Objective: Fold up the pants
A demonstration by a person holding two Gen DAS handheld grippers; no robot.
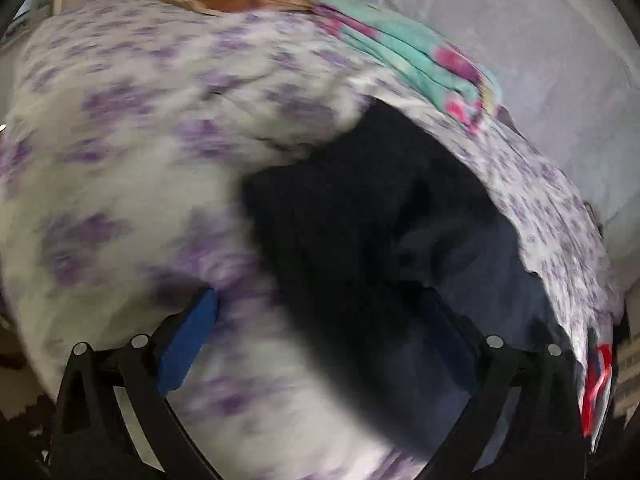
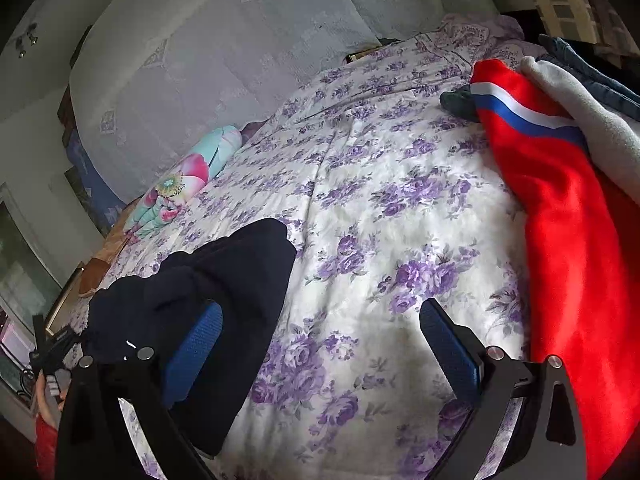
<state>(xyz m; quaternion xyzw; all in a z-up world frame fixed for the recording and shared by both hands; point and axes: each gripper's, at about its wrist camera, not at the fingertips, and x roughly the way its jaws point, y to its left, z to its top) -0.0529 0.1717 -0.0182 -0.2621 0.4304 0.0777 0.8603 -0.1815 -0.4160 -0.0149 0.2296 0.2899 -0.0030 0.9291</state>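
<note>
Left gripper (image 1: 316, 344) spread wide, blue pads (image 1: 188, 340) over dark navy pants (image 1: 360, 220). Right gripper (image 2: 320, 356) spread too, empty. Pants bunched on floral bedspread (image 2: 380, 200), long axis running from near-left up toward bed centre. Red garment (image 2: 568, 220) alongside right.

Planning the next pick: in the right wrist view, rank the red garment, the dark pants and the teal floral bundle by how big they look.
1. Red garment, largest.
2. Dark pants, though they sit close to the camera, so this is unsure.
3. Teal floral bundle, smallest, but it lies farther back and may really be bigger.
</note>
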